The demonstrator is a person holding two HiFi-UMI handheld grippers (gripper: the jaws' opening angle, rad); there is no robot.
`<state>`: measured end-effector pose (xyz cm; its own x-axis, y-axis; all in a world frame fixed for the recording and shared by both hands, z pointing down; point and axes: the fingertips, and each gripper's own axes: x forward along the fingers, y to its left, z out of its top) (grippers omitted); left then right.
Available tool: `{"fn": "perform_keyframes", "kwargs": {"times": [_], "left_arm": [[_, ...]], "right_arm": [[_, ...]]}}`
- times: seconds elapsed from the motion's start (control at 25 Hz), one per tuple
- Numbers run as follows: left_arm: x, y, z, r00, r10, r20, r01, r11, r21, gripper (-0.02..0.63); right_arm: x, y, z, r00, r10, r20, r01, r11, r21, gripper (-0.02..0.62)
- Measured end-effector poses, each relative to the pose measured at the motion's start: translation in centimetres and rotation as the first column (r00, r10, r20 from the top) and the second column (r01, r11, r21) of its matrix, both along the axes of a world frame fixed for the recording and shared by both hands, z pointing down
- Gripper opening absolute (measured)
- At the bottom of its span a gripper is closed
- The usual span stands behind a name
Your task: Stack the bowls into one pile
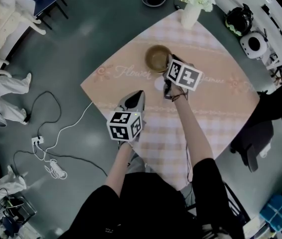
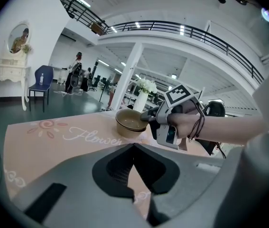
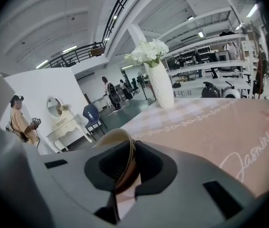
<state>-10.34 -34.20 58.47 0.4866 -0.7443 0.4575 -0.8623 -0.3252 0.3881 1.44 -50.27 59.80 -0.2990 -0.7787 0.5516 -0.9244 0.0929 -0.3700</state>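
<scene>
right claw (image 3: 127, 148) clamped on rim of bowl (image 3: 112, 136), which sits on table (image 3: 210, 127). left claw (image 2: 134, 145) closed, empty; bowl ahead of it, apart.

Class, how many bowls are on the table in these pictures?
2 that show: a bottom bowl on the tablecloth, and a top bowl nested in it, rim in the right gripper. Others may hide inside.

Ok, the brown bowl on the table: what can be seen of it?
The bowl is round, tan-brown, smooth, empty and upright on the pink tablecloth near the white vase. A line round its side suggests two nested bowls, though that is uncertain. The right gripper is closed on its rim, wall between the jaws.
</scene>
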Motion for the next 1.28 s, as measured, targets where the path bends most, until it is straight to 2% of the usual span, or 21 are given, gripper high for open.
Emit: {"fn": "perform_keyframes", "kwargs": {"times": [0.48,0.56,0.72,0.84,0.96,1.08,1.28], "left_arm": [[0.3,0.3,0.3,1.0,-0.002,-0.004,0.002,1.0,-0.011,-0.003],[0.2,0.3,0.2,1.0,-0.002,-0.005,0.002,1.0,-0.009,-0.003],[0.0,0.3,-0.1,1.0,-0.004,-0.006,0.004,1.0,-0.004,-0.003],[-0.1,0.5,-0.7,1.0,-0.008,-0.009,0.009,1.0,0.004,-0.003],[-0.3,1.1,-1.3,1.0,-0.016,-0.015,0.016,1.0,0.016,-0.003],[-0.7,1.6,-2.1,1.0,-0.019,-0.018,0.02,0.999,0.037,-0.003],[-1.5,2.6,-4.0,1.0,-0.02,-0.007,0.021,0.996,0.09,-0.002]], "right_arm": [[-0.1,-0.2,0.4,0.991,-0.054,-0.123,0.057,0.998,0.025,0.023],[-0.1,-0.2,0.3,0.989,-0.059,-0.139,0.064,0.997,0.033,0.065],[0.0,-0.1,-0.1,0.989,-0.052,-0.14,0.059,0.997,0.044,0.087],[0.1,0.2,-0.8,0.993,-0.045,-0.112,0.052,0.997,0.06,0.089],[0.1,1.2,-1.7,0.997,-0.045,-0.058,0.05,0.994,0.093,0.064],[-0.1,2.8,-2.1,0.997,-0.078,-0.013,0.079,0.99,0.121,0.016],[-0.7,6.1,-3.5,0.987,-0.143,0.07,0.132,0.98,0.152,-0.006]]}}
